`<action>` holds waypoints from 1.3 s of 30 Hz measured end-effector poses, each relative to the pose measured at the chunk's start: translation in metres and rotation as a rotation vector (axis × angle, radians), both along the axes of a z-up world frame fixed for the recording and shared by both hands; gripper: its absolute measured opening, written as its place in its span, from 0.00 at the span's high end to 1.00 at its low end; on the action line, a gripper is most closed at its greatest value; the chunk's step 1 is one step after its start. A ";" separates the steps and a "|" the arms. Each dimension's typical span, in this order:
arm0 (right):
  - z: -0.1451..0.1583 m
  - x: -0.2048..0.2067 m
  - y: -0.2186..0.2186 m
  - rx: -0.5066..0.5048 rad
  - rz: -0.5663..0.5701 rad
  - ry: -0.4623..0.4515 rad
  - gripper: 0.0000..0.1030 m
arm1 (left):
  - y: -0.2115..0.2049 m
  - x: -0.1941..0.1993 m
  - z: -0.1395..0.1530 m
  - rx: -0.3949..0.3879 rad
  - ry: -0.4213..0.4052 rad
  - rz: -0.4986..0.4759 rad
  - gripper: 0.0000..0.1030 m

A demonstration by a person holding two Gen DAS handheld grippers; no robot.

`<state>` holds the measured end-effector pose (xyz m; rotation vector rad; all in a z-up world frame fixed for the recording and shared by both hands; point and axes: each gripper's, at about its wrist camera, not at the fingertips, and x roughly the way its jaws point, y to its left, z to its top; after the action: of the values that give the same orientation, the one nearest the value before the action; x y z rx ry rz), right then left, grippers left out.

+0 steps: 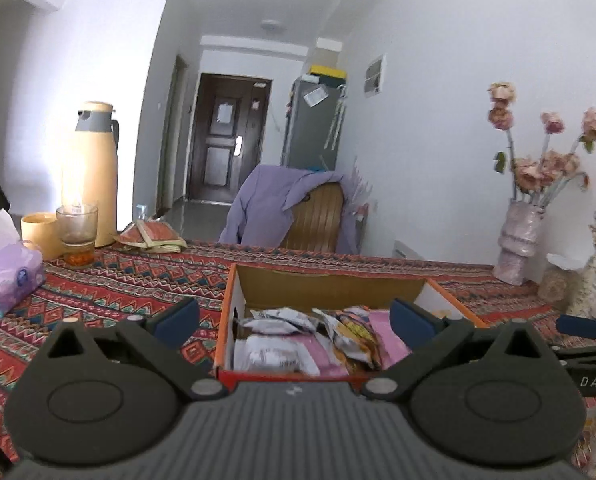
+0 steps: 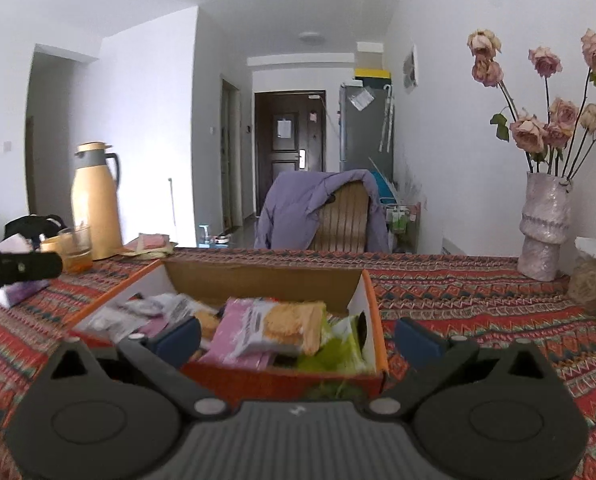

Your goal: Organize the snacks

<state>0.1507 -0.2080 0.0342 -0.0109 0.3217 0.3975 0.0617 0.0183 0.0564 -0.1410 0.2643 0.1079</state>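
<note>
An orange-rimmed cardboard box (image 1: 234, 280) (image 2: 372, 312) stands on the patterned tablecloth, full of snack packets. In the left wrist view I see white and pink packets (image 1: 274, 344) inside. My left gripper (image 1: 296, 320) is open, its blue pads wide apart on either side of the box's near end, gripping nothing. In the right wrist view a pink and white biscuit packet (image 2: 274, 328) and a green packet (image 2: 342, 352) lie at the box's near right. My right gripper (image 2: 298, 336) is open too, straddling that end with nothing between its pads.
A yellow thermos jug (image 1: 92, 172), a glass (image 1: 77, 232), a yellow cup (image 1: 38, 232) and a tissue pack (image 1: 6, 272) stand at the left. Vases of dried roses (image 2: 544, 224) stand at the right. A chair with a purple jacket (image 2: 318, 212) is behind the table.
</note>
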 end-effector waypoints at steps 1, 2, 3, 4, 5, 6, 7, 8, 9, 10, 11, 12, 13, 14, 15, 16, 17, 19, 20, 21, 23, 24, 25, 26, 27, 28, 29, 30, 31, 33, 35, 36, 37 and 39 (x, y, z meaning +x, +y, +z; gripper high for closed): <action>-0.001 -0.009 -0.003 -0.001 0.005 0.000 0.00 | -0.002 -0.007 -0.001 0.004 0.001 -0.007 0.00; -0.004 -0.019 -0.006 0.000 0.011 0.000 0.00 | -0.003 -0.017 -0.004 0.009 0.000 -0.016 0.00; -0.006 -0.028 -0.008 0.001 0.015 0.002 0.00 | -0.004 -0.023 -0.005 0.016 0.002 -0.023 0.00; -0.008 -0.035 -0.009 0.004 0.019 0.007 0.00 | -0.007 -0.031 -0.009 0.024 0.009 -0.028 0.00; -0.011 -0.042 -0.011 0.007 0.020 0.011 0.00 | -0.008 -0.036 -0.013 0.029 0.015 -0.032 0.00; -0.013 -0.048 -0.012 0.006 0.021 0.012 0.00 | -0.010 -0.042 -0.017 0.037 0.023 -0.039 0.00; -0.016 -0.054 -0.013 0.006 0.024 0.010 0.00 | -0.011 -0.047 -0.020 0.044 0.028 -0.042 0.00; -0.020 -0.060 -0.015 0.009 0.027 0.010 0.00 | -0.012 -0.054 -0.025 0.051 0.036 -0.045 0.00; -0.023 -0.066 -0.016 0.013 0.031 0.013 0.00 | -0.013 -0.058 -0.029 0.054 0.045 -0.044 0.00; -0.026 -0.071 -0.017 0.020 0.033 0.016 0.00 | -0.013 -0.062 -0.033 0.052 0.054 -0.041 0.00; -0.029 -0.075 -0.019 0.031 0.035 0.022 0.00 | -0.012 -0.067 -0.037 0.046 0.066 -0.035 0.00; -0.031 -0.078 -0.020 0.040 0.035 0.029 0.00 | -0.012 -0.069 -0.041 0.037 0.078 -0.029 0.00; -0.033 -0.081 -0.021 0.047 0.036 0.036 0.00 | -0.010 -0.072 -0.044 0.025 0.083 -0.026 0.00; -0.034 -0.084 -0.021 0.051 0.037 0.043 0.00 | -0.010 -0.075 -0.046 0.017 0.085 -0.028 0.00; -0.036 -0.086 -0.021 0.050 0.038 0.047 0.00 | -0.010 -0.077 -0.047 0.013 0.085 -0.029 0.00; -0.037 -0.087 -0.021 0.046 0.038 0.049 0.00 | -0.009 -0.079 -0.048 0.014 0.085 -0.029 0.00; -0.037 -0.089 -0.020 0.040 0.037 0.047 0.00 | -0.009 -0.080 -0.048 0.015 0.085 -0.029 0.00; -0.037 -0.091 -0.020 0.034 0.033 0.044 0.00 | -0.007 -0.082 -0.049 0.006 0.084 -0.027 0.00; -0.037 -0.091 -0.020 0.036 0.032 0.044 0.00 | -0.008 -0.082 -0.049 0.001 0.086 -0.028 0.00; -0.037 -0.091 -0.020 0.037 0.032 0.045 0.00 | -0.008 -0.082 -0.050 -0.003 0.090 -0.030 0.00; -0.038 -0.092 -0.020 0.036 0.031 0.049 0.00 | -0.009 -0.082 -0.052 -0.004 0.096 -0.033 0.00; -0.039 -0.092 -0.019 0.032 0.030 0.051 0.00 | -0.010 -0.082 -0.053 -0.004 0.099 -0.036 0.00; -0.039 -0.092 -0.019 0.027 0.027 0.055 0.00 | -0.010 -0.082 -0.054 -0.007 0.101 -0.036 0.00; -0.040 -0.091 -0.019 0.026 0.024 0.058 0.00 | -0.010 -0.082 -0.054 -0.007 0.104 -0.038 0.00; -0.040 -0.090 -0.019 0.028 0.023 0.060 0.00 | -0.011 -0.082 -0.055 -0.010 0.104 -0.041 0.00; -0.040 -0.090 -0.019 0.030 0.024 0.062 0.00 | -0.010 -0.082 -0.055 -0.013 0.103 -0.042 0.00; -0.041 -0.090 -0.019 0.030 0.024 0.063 0.00 | -0.010 -0.082 -0.055 -0.014 0.103 -0.043 0.00; -0.041 -0.089 -0.019 0.029 0.023 0.063 0.00 | -0.010 -0.082 -0.056 -0.014 0.103 -0.045 0.00; -0.041 -0.089 -0.018 0.029 0.023 0.064 0.00 | -0.011 -0.082 -0.056 -0.014 0.104 -0.047 0.00; -0.042 -0.089 -0.018 0.030 0.023 0.065 0.00 | -0.011 -0.081 -0.057 -0.009 0.106 -0.048 0.00; -0.042 -0.089 -0.018 0.032 0.021 0.066 0.00 | -0.012 -0.081 -0.057 -0.007 0.107 -0.051 0.00; -0.043 -0.089 -0.018 0.033 0.020 0.066 0.00 | -0.013 -0.081 -0.057 -0.007 0.107 -0.052 0.00; -0.043 -0.089 -0.018 0.034 0.021 0.067 0.00 | -0.013 -0.081 -0.057 -0.007 0.107 -0.054 0.00; -0.044 -0.089 -0.018 0.034 0.023 0.067 0.00 | -0.014 -0.081 -0.057 -0.006 0.106 -0.055 0.00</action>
<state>0.0615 -0.2257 -0.0093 0.0319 0.3808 0.4262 -0.0194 0.0048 -0.0003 -0.1337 0.3740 0.0604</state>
